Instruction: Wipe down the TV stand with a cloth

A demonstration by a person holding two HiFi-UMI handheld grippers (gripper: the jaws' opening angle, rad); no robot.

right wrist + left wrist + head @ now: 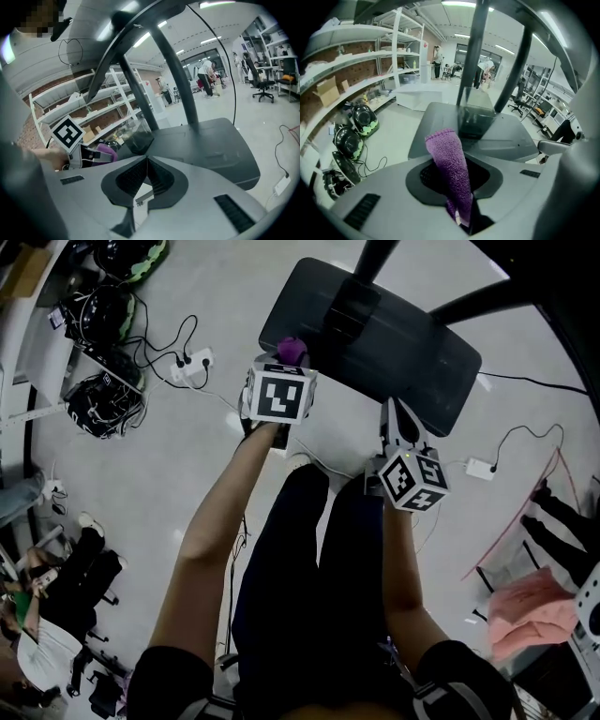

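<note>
Left gripper (289, 360) pinches the cloth (449, 161) at 12 o'clock, by the stand (394, 343) base's near edge; right gripper (146, 160), jaws together and empty, sits at 2 o'clock

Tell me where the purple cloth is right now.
The purple cloth is pinched in the left gripper, sticking out past its jaws; in the head view it is left of centre, by the near-left edge of the dark TV stand base.
</note>
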